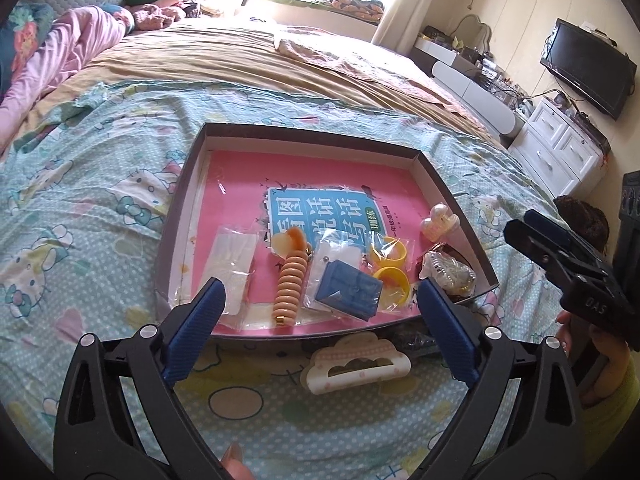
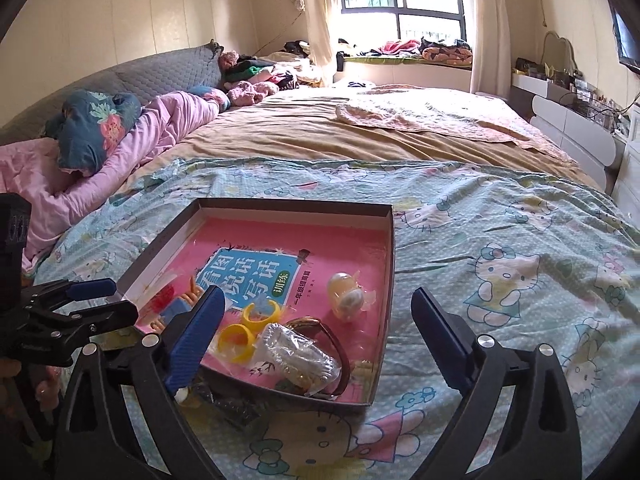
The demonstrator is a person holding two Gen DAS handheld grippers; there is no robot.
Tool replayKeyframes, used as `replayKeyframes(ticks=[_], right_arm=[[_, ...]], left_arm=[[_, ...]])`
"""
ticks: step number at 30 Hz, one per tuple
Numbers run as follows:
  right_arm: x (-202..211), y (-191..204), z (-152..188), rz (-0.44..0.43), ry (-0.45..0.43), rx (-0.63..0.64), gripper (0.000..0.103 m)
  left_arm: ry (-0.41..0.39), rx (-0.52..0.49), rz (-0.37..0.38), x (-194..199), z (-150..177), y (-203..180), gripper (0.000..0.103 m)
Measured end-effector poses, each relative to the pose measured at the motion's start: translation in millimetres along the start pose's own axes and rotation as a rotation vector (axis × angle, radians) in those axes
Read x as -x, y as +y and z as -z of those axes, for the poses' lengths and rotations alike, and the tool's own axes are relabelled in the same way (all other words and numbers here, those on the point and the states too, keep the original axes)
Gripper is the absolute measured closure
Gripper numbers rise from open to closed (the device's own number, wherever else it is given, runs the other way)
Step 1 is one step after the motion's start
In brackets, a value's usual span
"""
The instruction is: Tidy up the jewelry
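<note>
Pink-and-cream plastic cloud hair clip (image 1: 360, 364) outside shallow grey cardboard box (image 1: 192, 184), unsorted; both claws (image 1: 320, 312) (image 2: 316, 340) apart, empty.

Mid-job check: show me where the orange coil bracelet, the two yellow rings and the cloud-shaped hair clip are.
orange coil bracelet (image 1: 289, 288): left wrist view, middle of the coils.
yellow rings (image 1: 394, 282): left wrist view, band of the nearer ring.
cloud-shaped hair clip (image 1: 356, 354): left wrist view, upper scalloped edge, on the bedsheet outside the box.
</note>
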State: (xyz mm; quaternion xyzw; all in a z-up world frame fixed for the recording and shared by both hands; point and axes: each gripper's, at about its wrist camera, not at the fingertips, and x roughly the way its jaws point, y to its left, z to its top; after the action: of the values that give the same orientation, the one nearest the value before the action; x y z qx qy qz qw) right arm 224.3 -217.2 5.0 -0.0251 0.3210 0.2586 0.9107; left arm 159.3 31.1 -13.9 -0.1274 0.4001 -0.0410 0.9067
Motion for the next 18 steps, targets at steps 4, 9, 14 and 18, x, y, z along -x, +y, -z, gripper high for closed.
replayKeyframes(ticks=[4, 9, 14, 18], right_arm=[[11.2, 2.3, 4.7, -0.010, -0.002, 0.007, 0.009], [20.7, 7.3, 13.5, -0.013, 0.009, 0.029, 0.009], [27.0, 9.3, 25.8, -0.019, 0.033, 0.045, 0.009], [28.3, 10.4, 37.2, -0.021, 0.063, 0.062, 0.009]], left_arm=[[0.004, -0.009, -0.013, 5.6, 4.7, 0.8, 0.013], [0.029, -0.026, -0.032, 9.6, 16.0, -0.7, 0.012], [0.067, -0.054, -0.042, 5.6, 29.8, -5.4, 0.010], [0.096, -0.067, -0.038, -0.1, 38.2, -10.4, 0.010]])
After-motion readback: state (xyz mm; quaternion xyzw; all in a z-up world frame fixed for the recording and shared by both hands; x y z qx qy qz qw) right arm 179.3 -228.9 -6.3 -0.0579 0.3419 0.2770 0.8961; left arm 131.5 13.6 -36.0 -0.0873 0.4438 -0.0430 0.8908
